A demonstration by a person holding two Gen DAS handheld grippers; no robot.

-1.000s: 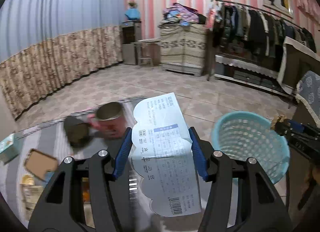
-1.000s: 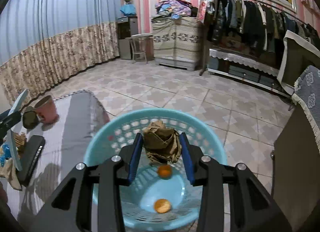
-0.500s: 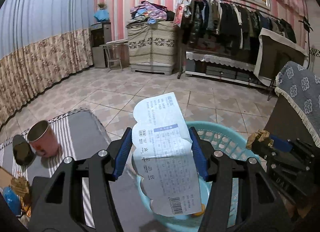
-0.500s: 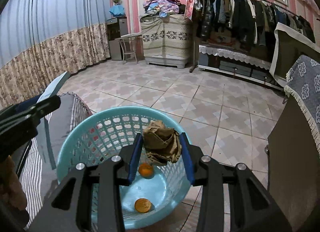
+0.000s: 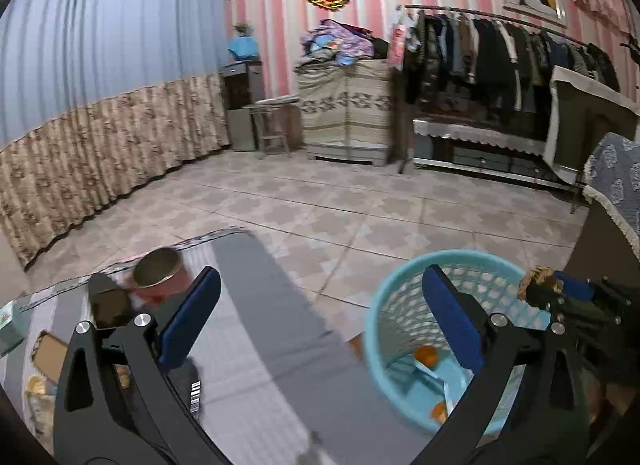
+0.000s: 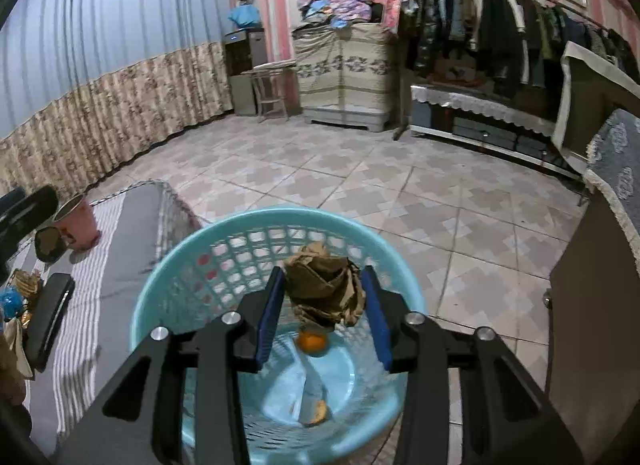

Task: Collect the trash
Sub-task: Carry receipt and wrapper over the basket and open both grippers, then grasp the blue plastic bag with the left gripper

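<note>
light: dim, cool indoor | blur: slight smear on basket (image 6: 276,225) rim | edges: fisheye bending, black corners

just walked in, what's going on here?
A person with a tool in each hand is clearing trash into the blue basket beside the striped table. The left tool has just been opening, nothing between its pads; a pale wrapper lies in the basket bottom. The right tool holds a crumpled brown paper ball over the basket, jaws just easing apart.
</note>
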